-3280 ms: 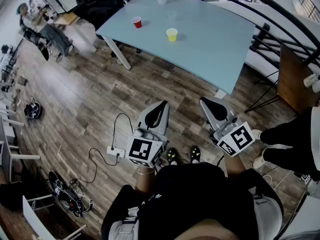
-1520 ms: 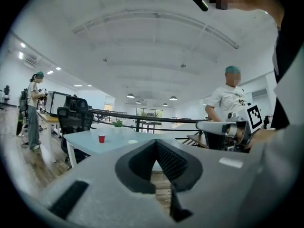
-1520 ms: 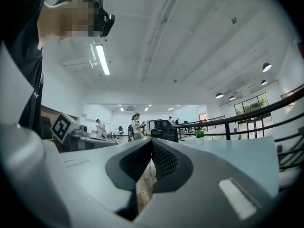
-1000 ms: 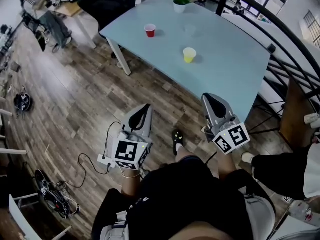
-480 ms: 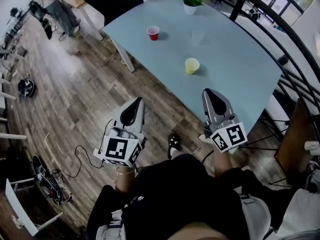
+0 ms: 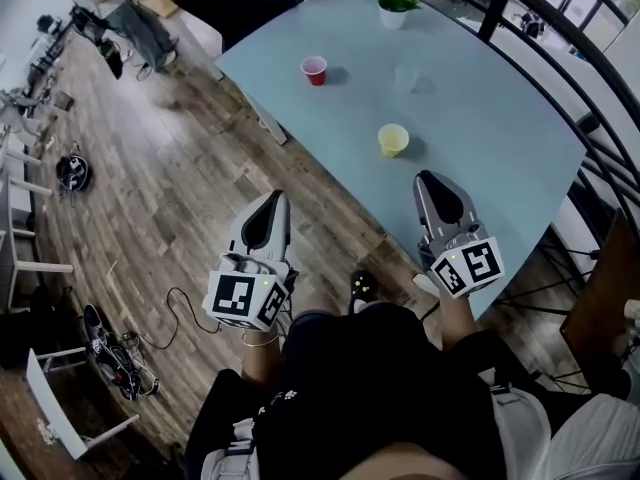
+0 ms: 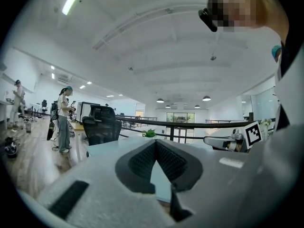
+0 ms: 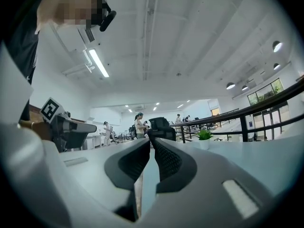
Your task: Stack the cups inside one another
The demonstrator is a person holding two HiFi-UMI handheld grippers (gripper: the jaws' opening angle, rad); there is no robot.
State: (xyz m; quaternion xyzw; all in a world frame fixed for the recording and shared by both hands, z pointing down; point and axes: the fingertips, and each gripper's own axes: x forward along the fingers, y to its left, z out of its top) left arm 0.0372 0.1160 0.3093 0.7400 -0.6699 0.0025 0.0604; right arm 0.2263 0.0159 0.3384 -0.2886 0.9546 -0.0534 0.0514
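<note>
1. The left gripper [image 6: 270,208] has its fingers closed. The tips touch, and nothing is between them.
2. The right gripper [image 6: 437,190] has its fingers closed too. Nothing is held there either.
3. Both grippers point level, toward the light blue surface [image 6: 500,138].
4. In the head view, the left fingers are over the wood floor [image 6: 150,198], short of the surface. The right fingers show over its near edge.
5. The yellow cup [image 6: 393,139] stands on the surface. It is ahead of the right fingers and a little to their left. It is the cup nearest to them, but they do not touch it.
6. The clear cup [image 6: 405,78] stands farther ahead of the right fingers, past the yellow cup.
7. The red cup [image 6: 314,69] stands well ahead of the left fingers and a little to their right.
8. The three cups stand apart from each other with their open ends up. No cup is inside another one.
9. A small green plant [image 6: 395,0] in a white pot sits at the far end of the surface, past all the cups.
</note>
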